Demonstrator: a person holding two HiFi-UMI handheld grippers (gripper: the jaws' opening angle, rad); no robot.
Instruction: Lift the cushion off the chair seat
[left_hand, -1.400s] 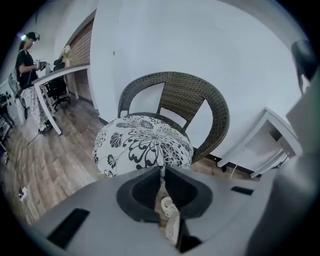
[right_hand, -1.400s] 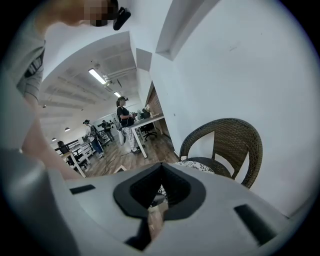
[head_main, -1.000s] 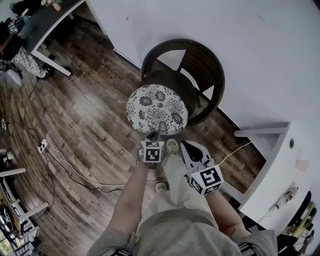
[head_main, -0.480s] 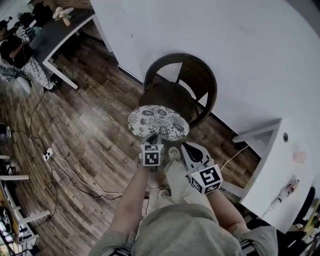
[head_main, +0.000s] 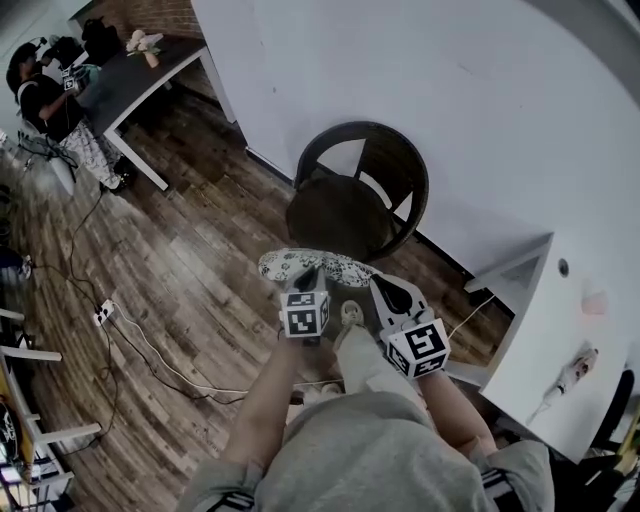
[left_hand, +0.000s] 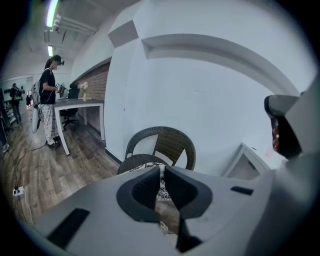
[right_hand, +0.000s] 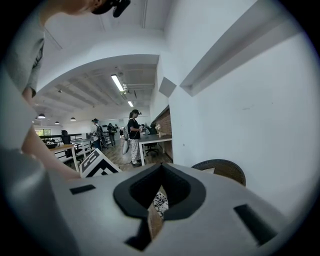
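— Black pads on your left gripper (left_hand: 161, 182) stand almost together, with the printed fabric of the cushion (head_main: 335, 266) pinched in the slit between them. Your right gripper (right_hand: 159, 197) shows the same narrow slit with printed fabric in it. Read it as clamped on the cushion's near edge too, further to your right.

— Where is the cushion relative to the seat?

— Clear of it. A second ago the cushion faced your head camera as a broad round disc over the front of the chair seat (head_main: 340, 215). Now you see it almost edge-on, as a thin band held between both grippers on your side of the chair (head_main: 400, 165). The dark seat is bare across its whole round face. Both grippers have come up and toward you with the cushion.

— So is the lift done?

— As a judgement, yes for the lift itself: no part of the cushion appears to touch the seat. What remains is control. You hold one edge only, so the free far edge can sag or swing. Keep both clamps closed and keep the two grippers level with each other.

— Anything close by?

— Wooden floor (head_main: 180, 260) lies below the cushion. The white wall (head_main: 450, 100) behind the chair is well apart from it.
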